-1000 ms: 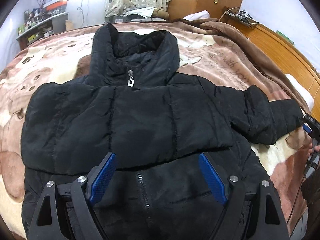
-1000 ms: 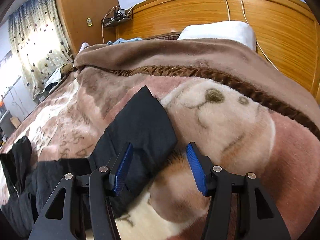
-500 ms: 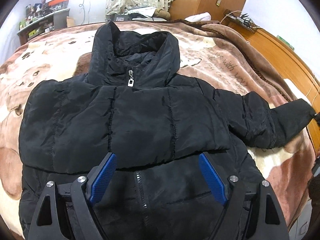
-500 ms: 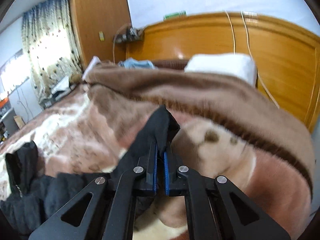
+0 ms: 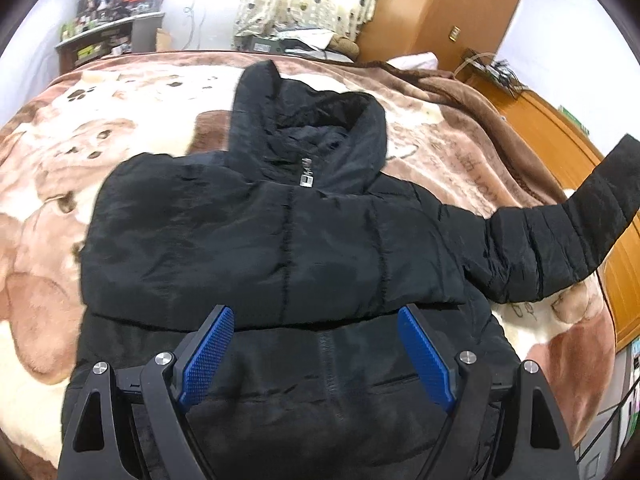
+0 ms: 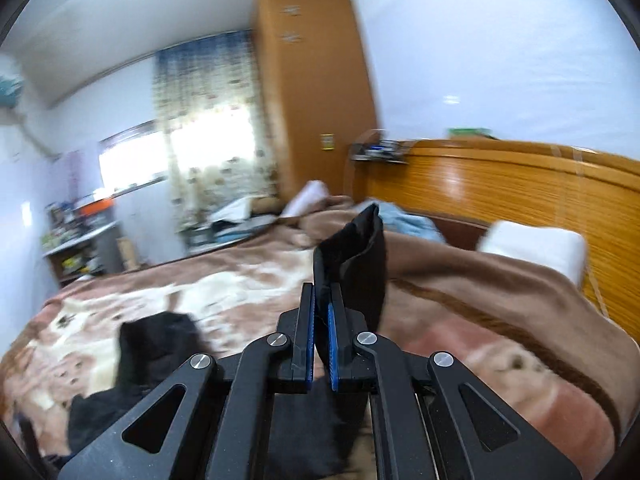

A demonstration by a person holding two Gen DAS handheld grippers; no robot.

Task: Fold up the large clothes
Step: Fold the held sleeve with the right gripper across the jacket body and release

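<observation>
A black puffer jacket (image 5: 272,248) lies front-up on the bed, hood (image 5: 308,128) at the far end, zipper down its middle. Its left sleeve is folded across the chest. My left gripper (image 5: 316,320) hovers open above the jacket's lower front, with nothing between its blue pads. The jacket's right sleeve (image 5: 568,224) rises off the blanket toward the right edge. In the right wrist view my right gripper (image 6: 321,296) is shut on that sleeve's cuff (image 6: 356,248), which sticks up above the jaws. The jacket's body (image 6: 152,344) shows blurred at lower left.
The bed is covered by a brown and cream bear-print blanket (image 5: 120,128). A wooden headboard (image 6: 520,184) and white pillow (image 6: 532,244) are at the right. A wardrobe (image 6: 312,92), curtained window (image 6: 212,120) and cluttered shelf (image 5: 108,36) stand beyond the bed.
My right gripper closed on the sleeve cuff and lifted it well off the blanket; the sleeve now hangs raised. The left gripper drifted a little, still open over the jacket.
</observation>
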